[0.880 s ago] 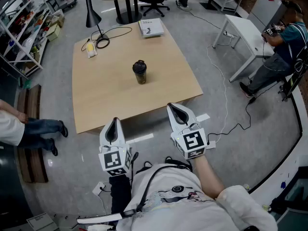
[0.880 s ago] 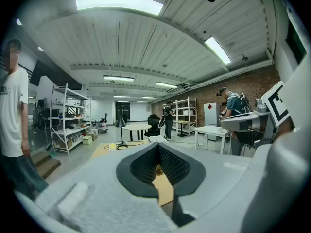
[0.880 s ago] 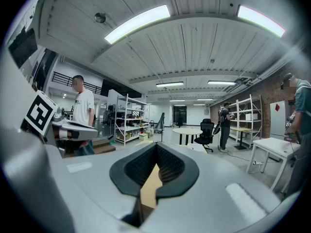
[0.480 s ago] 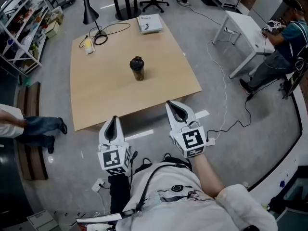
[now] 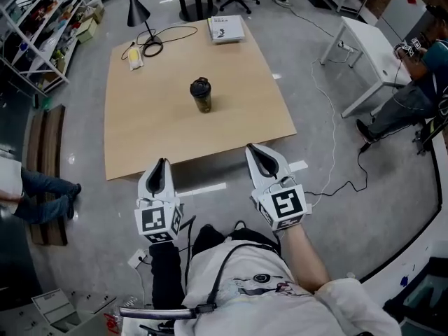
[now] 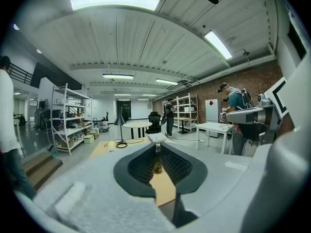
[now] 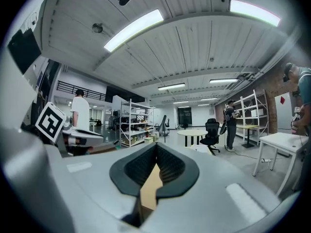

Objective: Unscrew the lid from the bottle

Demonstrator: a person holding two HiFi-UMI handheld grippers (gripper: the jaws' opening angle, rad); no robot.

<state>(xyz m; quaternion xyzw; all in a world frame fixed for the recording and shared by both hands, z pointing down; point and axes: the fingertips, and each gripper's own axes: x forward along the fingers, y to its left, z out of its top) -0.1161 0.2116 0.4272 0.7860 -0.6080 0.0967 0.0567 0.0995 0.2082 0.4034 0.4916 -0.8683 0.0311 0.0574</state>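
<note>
The small dark bottle (image 5: pixel 201 101) of olive-tinted see-through plastic, capped by a rounded black lid (image 5: pixel 200 86), stands upright near the middle of the pale wooden rectangular table (image 5: pixel 175 135), with bare smooth tabletop all around it. At the table's far edge lie a white book (image 5: pixel 225 28), a black cone-shaded desk lamp (image 5: pixel 136 11) with its coiled black cable (image 5: pixel 151 47), and a small yellow object (image 5: pixel 135 53).

Off the table's near edge, well apart from the bottle, hover the white left gripper (image 5: pixel 160 165) and white right gripper (image 5: pixel 253 149). Each has its ribbed black pads pressed together on nothing, and each carries a cube with square black-and-white markers.

Around the table is a grey polished concrete floor. A white table (image 5: pixel 367 44) stands to the table's right and metal shelving (image 5: pixel 35 26) to its left.

Only the gripper views show the ribbed white ceiling with strip lights. The left gripper view adds a brick wall (image 6: pixel 252 89) beyond the table, and shows the bottle far off behind its pads.
</note>
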